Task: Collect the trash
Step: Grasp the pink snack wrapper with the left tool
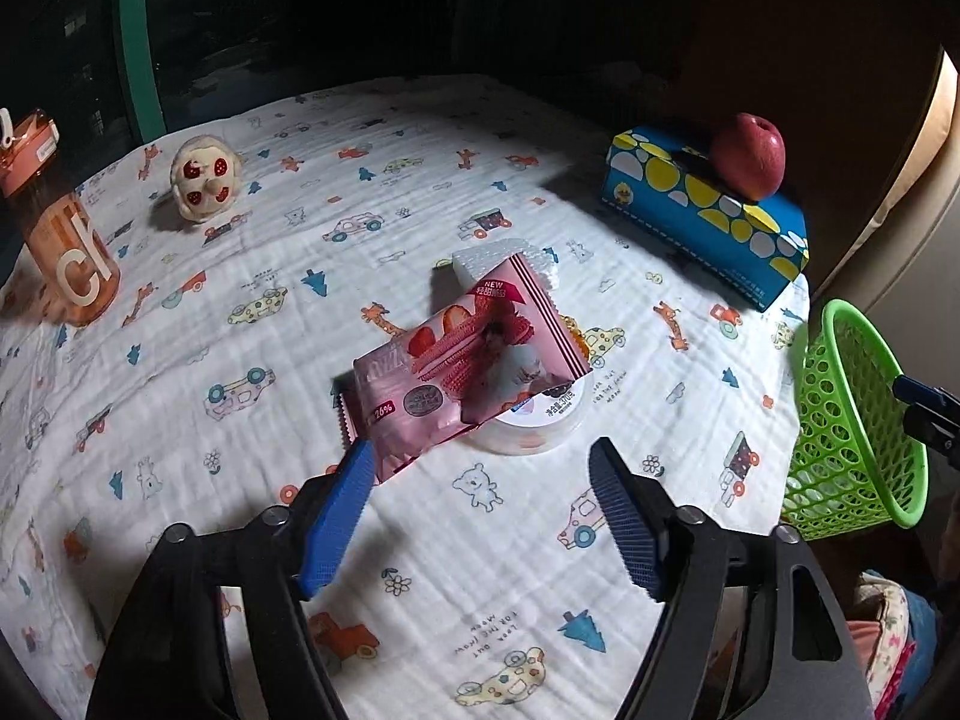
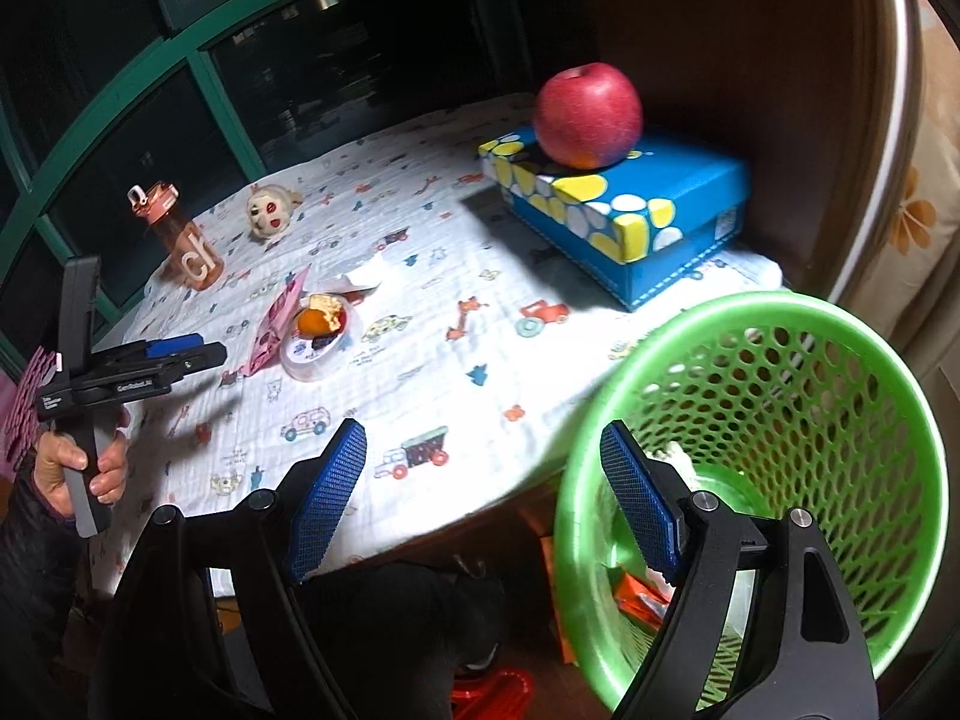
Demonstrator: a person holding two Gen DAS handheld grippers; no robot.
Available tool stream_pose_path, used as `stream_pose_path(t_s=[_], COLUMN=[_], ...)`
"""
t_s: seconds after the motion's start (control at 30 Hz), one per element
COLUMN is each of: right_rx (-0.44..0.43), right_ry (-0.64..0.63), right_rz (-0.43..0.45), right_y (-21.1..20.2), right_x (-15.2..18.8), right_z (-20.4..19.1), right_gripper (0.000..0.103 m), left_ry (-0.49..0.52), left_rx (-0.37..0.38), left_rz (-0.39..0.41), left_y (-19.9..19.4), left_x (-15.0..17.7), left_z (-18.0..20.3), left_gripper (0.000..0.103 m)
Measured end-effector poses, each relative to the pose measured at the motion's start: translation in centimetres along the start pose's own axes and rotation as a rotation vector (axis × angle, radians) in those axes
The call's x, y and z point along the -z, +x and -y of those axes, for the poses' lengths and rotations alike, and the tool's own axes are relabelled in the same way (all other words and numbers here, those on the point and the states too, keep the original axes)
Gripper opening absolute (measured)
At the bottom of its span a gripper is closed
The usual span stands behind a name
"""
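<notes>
Fingers of both grippers spread wide, holding nothing.

Left gripper [image 1: 480, 474] hovers over the desk [image 1: 180, 360] with one blue pad just beside the pink wrapper [image 1: 462, 366], which leans on a round tub [image 1: 534, 426] mid-desk. Right gripper [image 2: 483, 501] hangs at the desk's near edge, one finger over the rim of the green basket [image 2: 840, 396], which holds some trash.

A cloth-covered table [image 1: 480, 540] carries a bottle [image 1: 66, 240], toy [image 1: 204, 177], box [image 1: 702, 210], wrapper [image 1: 462, 360] and cup [image 1: 540, 420].
</notes>
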State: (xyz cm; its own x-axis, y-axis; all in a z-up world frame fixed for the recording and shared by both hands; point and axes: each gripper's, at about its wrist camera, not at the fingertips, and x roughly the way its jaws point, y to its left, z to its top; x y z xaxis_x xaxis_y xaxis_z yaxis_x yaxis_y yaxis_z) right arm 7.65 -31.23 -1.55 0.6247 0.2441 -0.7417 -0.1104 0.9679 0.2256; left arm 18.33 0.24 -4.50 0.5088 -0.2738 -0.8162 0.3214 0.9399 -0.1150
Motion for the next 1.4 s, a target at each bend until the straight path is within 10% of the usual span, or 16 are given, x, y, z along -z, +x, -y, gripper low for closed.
stream_pose_path(t_s=[0.53,1.13,1.4], right_rx=[-0.013,-0.022,-0.038], right_ry=[-0.032,-0.041,-0.059], right_rz=[-0.069,-0.149,-0.162], right_y=[3.8,8.7,10.1], right_x=[-1.8,-3.3,-3.5], right_z=[-3.1,-5.7,-6.7], right_gripper=[0.080,0.080,0.080], left_ry=[0.415,0.496,0.460], left_rx=[0.125,0.367,0.370], left_rz=[-0.089,-0.137,-0.107], left_y=[4.7,9.2,8.5], left_x=[-3.7,-5.4,-5.0], left_z=[-0.8,-1.3,-2.1], left_gripper=[0.092,0.093,0.070])
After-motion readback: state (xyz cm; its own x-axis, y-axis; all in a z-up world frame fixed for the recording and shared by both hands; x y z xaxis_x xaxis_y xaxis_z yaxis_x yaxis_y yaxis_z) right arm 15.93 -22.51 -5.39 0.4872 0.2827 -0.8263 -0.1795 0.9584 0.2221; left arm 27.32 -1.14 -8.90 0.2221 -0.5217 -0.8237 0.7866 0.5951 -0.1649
